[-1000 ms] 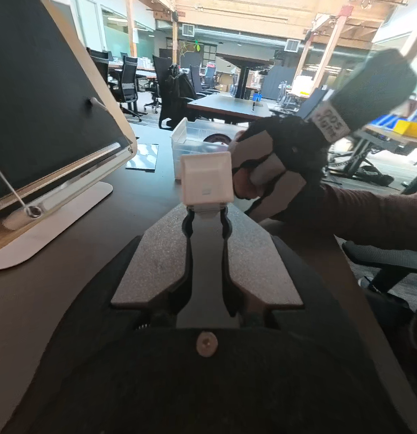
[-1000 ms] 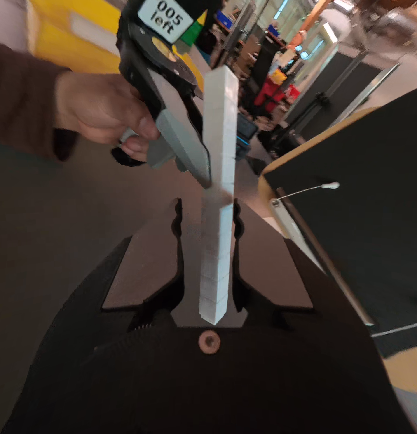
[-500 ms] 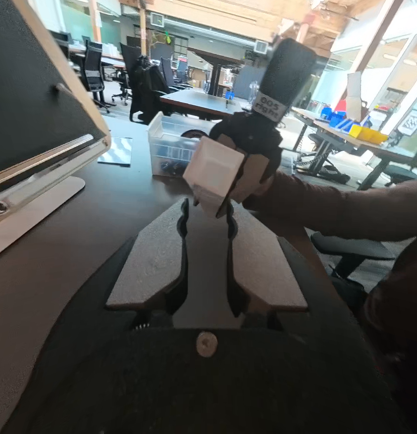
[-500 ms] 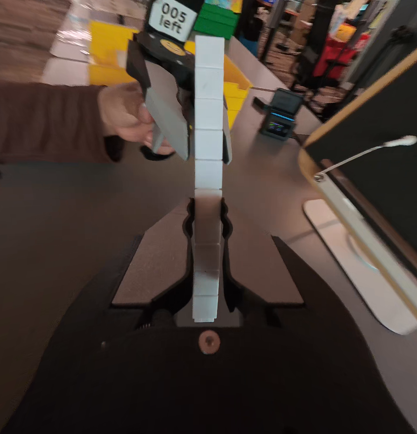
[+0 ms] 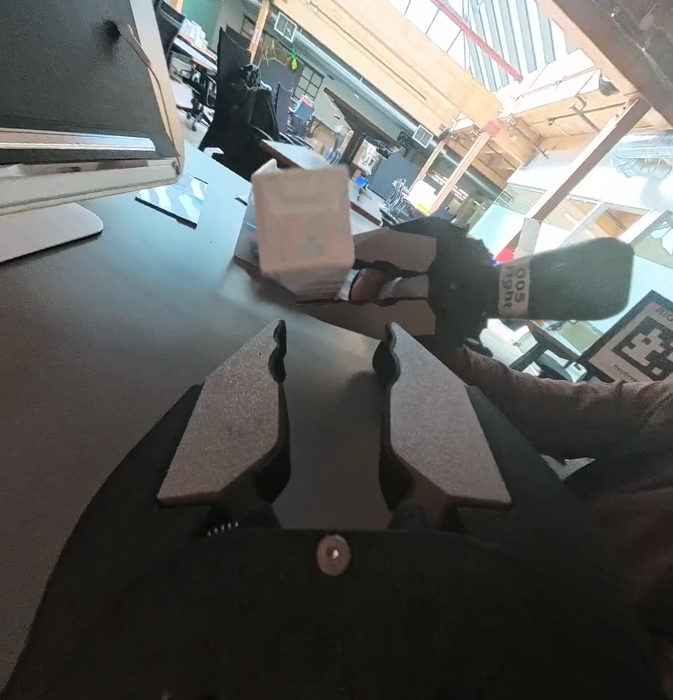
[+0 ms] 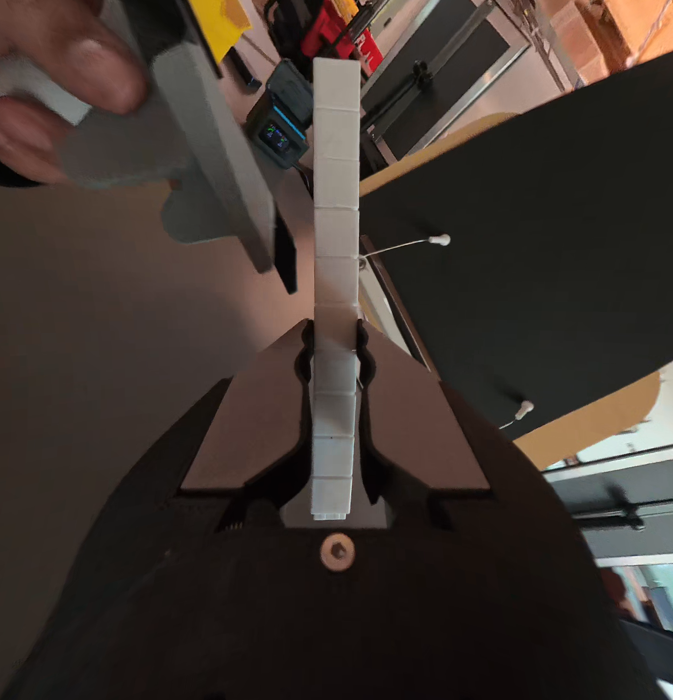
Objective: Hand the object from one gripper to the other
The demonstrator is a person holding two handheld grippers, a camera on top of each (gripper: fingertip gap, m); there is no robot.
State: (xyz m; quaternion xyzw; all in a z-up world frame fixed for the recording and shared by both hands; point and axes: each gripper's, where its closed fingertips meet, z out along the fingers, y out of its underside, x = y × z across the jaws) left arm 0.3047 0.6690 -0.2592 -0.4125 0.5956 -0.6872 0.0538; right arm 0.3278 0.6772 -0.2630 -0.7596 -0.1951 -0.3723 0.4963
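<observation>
Tool on the left (image 5: pixel 333 341) is now standing released, its two grey fingers spread with only dark desk (image 5: pixel 100 341) between them; a second ago it was pinching the white bar. Tool on the right (image 6: pixel 335 329) is clenching that white bar (image 6: pixel 335 235) alone, so the handover looks done and the left is drawing away. In the right wrist view the bar is running straight up between the fingers, a long, slim stick of small white cubes joined end to end. From the left it is showing its square end (image 5: pixel 302 223), slightly blurred.
</observation>
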